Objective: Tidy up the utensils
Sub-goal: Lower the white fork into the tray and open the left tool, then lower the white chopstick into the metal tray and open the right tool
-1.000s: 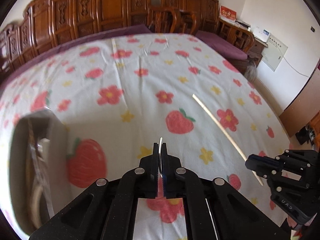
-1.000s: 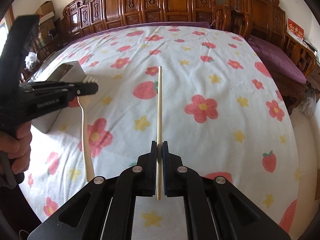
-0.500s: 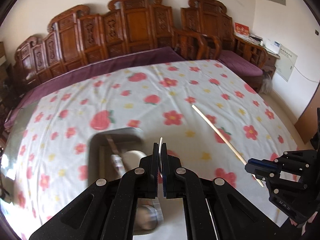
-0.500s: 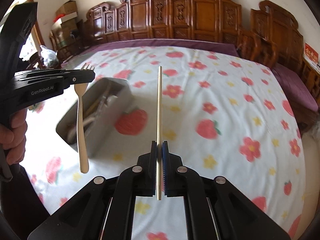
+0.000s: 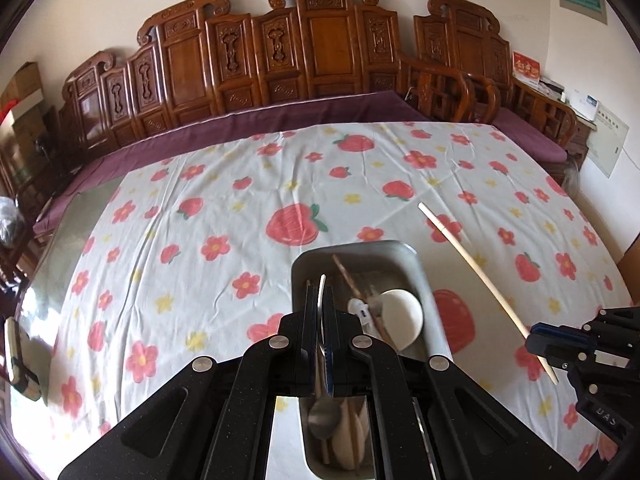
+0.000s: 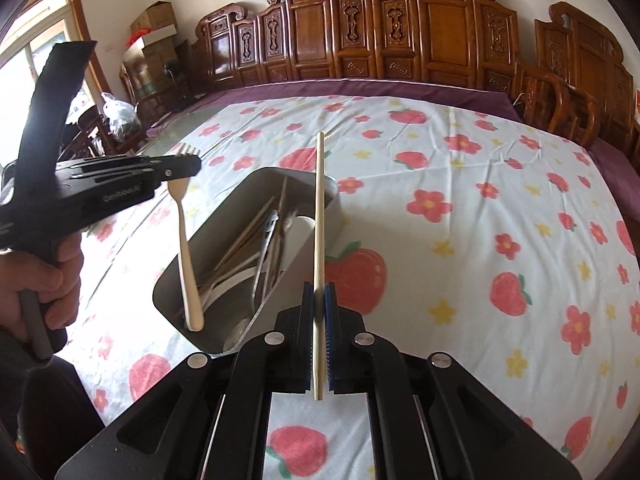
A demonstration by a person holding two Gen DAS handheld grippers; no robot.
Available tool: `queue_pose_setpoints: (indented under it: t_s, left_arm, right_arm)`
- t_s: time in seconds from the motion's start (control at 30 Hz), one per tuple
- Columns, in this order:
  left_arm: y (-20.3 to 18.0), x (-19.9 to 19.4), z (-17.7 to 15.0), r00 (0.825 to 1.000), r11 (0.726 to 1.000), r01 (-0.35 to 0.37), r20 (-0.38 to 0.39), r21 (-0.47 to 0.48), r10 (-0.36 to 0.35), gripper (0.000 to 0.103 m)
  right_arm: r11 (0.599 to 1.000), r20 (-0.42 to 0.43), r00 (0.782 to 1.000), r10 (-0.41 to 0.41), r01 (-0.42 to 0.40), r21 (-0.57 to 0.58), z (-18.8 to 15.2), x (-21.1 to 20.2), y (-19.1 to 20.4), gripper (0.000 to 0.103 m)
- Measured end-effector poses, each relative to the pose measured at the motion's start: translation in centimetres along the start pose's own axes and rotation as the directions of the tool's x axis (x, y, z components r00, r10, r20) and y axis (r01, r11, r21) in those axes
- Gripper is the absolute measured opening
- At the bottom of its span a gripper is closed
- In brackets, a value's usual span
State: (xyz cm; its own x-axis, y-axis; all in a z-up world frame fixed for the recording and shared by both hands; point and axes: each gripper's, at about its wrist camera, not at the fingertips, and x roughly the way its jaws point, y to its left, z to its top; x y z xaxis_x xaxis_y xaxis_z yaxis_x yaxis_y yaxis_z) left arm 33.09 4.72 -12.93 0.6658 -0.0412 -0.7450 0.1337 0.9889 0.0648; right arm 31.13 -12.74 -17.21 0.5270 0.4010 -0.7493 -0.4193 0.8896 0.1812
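Right wrist view: left tool (image 6: 182, 168) clamps a fork (image 6: 185, 240) hanging upright over the tray (image 6: 320, 216); right tool (image 6: 319, 312) clamps a chopstick (image 6: 319, 216), farther off.

The right gripper (image 6: 319, 312) was clamped on a pale wooden chopstick (image 6: 319, 216), which ran straight ahead over the near end of a metal tray (image 6: 256, 316) on the strawberry-and-flower tablecloth (image 6: 480, 240). The tray held a jumble of chopsticks, metal cutlery and a white spoon. At left, the left gripper (image 6: 182, 168), held in a hand (image 6: 48, 284), pinched a gold fork (image 6: 185, 248) near its tines, handle hanging down above the tray's near left corner. Carved wooden benches (image 6: 400, 28) lined the wall behind.
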Motion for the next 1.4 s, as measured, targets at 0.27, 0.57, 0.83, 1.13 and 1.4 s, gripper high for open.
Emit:
queue_pose_setpoints:
  t_s: [0.27, 0.57, 0.83, 1.13, 1.4]
  left_arm:
    - [0.4, 2.0, -1.0, 1.000, 1.000, 0.015, 0.003, -0.010, -0.015, 0.002]
    - [0.9, 2.5, -0.8, 0.999, 0.999, 0.043, 0.014, -0.026, -0.042, 0.022]
    - [3.6, 0.6, -0.8, 0.998, 0.999, 0.013, 0.057, -0.041, -0.011, 0.034]
    - [6.5, 0.5, -1.1, 0.999, 0.998, -0.024, 0.044, -0.061, 0.027, 0.039]
    - [7.4, 0.6, -1.2, 0.999, 0.996, -0.020, 0.039, -0.084, 0.023, 0.040]
  right_arm:
    - [1.000, -0.002, 1.000, 0.003, -0.003, -0.016, 0.3, 0.8, 1.5, 0.006]
    - [1.000, 0.008, 1.000, 0.018, -0.018, 0.007, 0.8, 1.9, 2.6, 0.006]
    - [0.999, 0.002, 0.999, 0.037, -0.037, 0.028, 1.3, 3.6, 4.9, 0.006]
    - [0.997, -0.022, 0.999, 0.034, -0.032, 0.067, 1.6, 6.3, 6.6, 0.006]
    - [0.998, -0.042, 0.999, 0.003, -0.001, 0.060, 1.4, 7.8, 7.2, 0.007]
